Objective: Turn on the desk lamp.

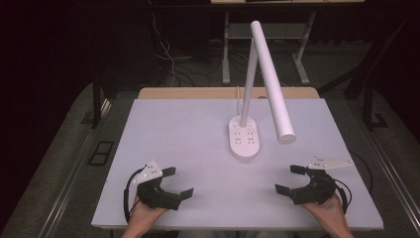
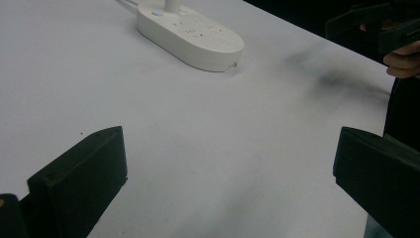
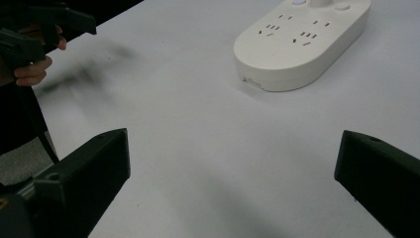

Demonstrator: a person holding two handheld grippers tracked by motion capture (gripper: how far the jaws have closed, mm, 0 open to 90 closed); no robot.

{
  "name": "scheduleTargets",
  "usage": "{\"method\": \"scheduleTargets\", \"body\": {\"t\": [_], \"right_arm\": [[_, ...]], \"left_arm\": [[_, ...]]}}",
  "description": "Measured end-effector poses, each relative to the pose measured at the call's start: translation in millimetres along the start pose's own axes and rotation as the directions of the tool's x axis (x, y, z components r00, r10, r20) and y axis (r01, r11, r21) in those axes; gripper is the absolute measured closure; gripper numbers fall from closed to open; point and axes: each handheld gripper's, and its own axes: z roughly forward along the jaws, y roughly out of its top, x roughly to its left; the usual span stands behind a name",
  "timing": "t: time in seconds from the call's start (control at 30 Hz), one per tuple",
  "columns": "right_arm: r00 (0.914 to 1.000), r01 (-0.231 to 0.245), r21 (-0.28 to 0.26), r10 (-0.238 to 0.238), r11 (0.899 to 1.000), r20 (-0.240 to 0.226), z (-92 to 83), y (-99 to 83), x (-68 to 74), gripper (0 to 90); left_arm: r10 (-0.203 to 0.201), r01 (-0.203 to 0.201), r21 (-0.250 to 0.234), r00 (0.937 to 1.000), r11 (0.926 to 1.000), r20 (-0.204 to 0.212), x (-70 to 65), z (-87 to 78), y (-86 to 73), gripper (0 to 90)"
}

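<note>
High view: left gripper (image 1: pixel 179 182) lower left, right gripper (image 1: pixel 287 178) lower right, both fingers wide open, empty; lamp base (image 1: pixel 244 139) at center of white surface (image 1: pixel 188 129), well apart from both. Approach slow, square up w/ base before closing. Left gripper view: base (image 2: pixel 190 34) upper center. Right gripper view: base (image 3: pixel 302 42) upper right. Room dark, cables on floor behind.

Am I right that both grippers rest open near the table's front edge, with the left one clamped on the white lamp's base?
Not quite. The left gripper holds nothing: the left gripper view shows its jaws spread wide over bare table, with the lamp base well ahead of them. The rest stands: in the high view both it and the right gripper sit open near the front edge.
</note>
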Motion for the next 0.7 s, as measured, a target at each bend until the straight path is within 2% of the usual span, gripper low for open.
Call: {"method": "scheduleTargets", "body": {"t": [0.7], "right_arm": [[0.9999, -0.015, 0.028, 0.015, 1.000, -0.002, -3.3, 0.2, -3.6, 0.5]], "left_arm": [[0.007, -0.007, 0.007, 0.9999, 1.0000, 0.008, 0.2, 0.5, 0.1, 0.0]]}}
